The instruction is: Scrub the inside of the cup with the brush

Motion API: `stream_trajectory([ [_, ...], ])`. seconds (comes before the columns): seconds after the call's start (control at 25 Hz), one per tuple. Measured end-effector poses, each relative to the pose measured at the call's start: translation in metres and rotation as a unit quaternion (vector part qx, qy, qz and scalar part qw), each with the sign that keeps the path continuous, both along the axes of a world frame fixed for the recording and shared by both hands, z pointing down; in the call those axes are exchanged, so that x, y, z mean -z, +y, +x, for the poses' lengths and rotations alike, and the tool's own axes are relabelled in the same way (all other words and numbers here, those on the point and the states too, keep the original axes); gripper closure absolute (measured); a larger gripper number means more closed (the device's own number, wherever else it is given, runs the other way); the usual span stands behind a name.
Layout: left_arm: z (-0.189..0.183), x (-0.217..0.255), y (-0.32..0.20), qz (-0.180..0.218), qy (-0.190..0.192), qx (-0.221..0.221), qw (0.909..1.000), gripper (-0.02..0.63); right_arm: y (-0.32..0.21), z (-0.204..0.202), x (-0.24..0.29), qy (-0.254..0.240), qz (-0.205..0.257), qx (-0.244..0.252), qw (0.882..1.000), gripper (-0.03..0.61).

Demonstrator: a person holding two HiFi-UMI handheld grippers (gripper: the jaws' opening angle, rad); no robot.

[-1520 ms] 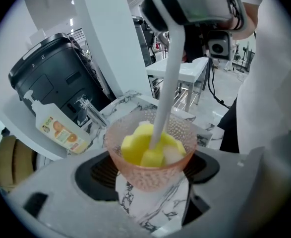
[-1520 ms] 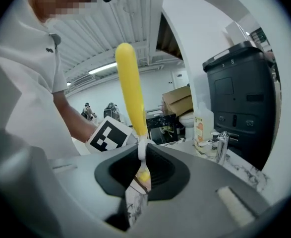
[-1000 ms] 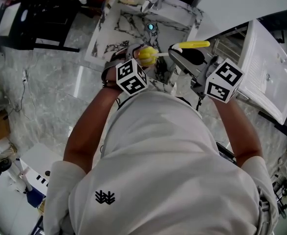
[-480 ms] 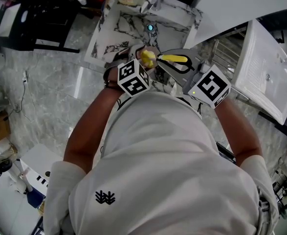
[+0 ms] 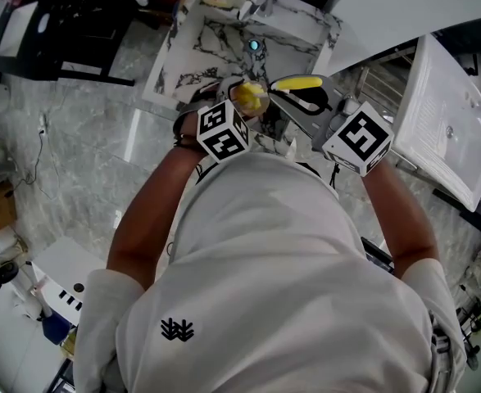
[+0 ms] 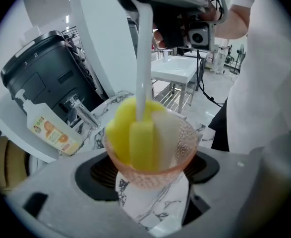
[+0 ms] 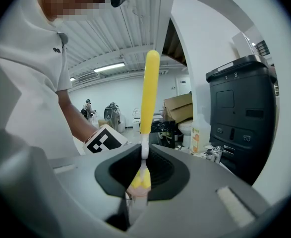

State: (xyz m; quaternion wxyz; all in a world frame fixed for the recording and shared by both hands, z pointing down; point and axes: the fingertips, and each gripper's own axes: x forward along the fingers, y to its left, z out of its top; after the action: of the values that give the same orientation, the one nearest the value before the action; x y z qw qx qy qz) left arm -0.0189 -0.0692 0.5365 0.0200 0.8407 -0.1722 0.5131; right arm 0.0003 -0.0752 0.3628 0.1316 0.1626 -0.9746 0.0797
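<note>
A dimpled, translucent pink cup (image 6: 187, 145) is being clamped in the widely parted left claw (image 6: 152, 192). A brush (image 6: 143, 138), its yellow-and-white sponge head inside the cup, is being gripped by its slim handle in the right claw (image 7: 141, 180), above a marble-veined sink (image 5: 192, 51).

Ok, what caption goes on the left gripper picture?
The left gripper grips a pink cup with a yellow brush inside.
</note>
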Motion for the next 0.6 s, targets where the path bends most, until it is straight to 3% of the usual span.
stream_trajectory([
  [0.36, -0.004, -0.003, -0.003, -0.004, 0.004, 0.015, 0.9999, 0.238, 0.004, 0.024, 0.033, -0.03, -0.003, -0.009, 1.0, 0.536],
  [0.6, 0.002, 0.003, -0.006, -0.002, 0.014, 0.011, 0.9998, 0.238, 0.015, 0.01, 0.02, 0.001, 0.023, 0.022, 0.999, 0.537],
])
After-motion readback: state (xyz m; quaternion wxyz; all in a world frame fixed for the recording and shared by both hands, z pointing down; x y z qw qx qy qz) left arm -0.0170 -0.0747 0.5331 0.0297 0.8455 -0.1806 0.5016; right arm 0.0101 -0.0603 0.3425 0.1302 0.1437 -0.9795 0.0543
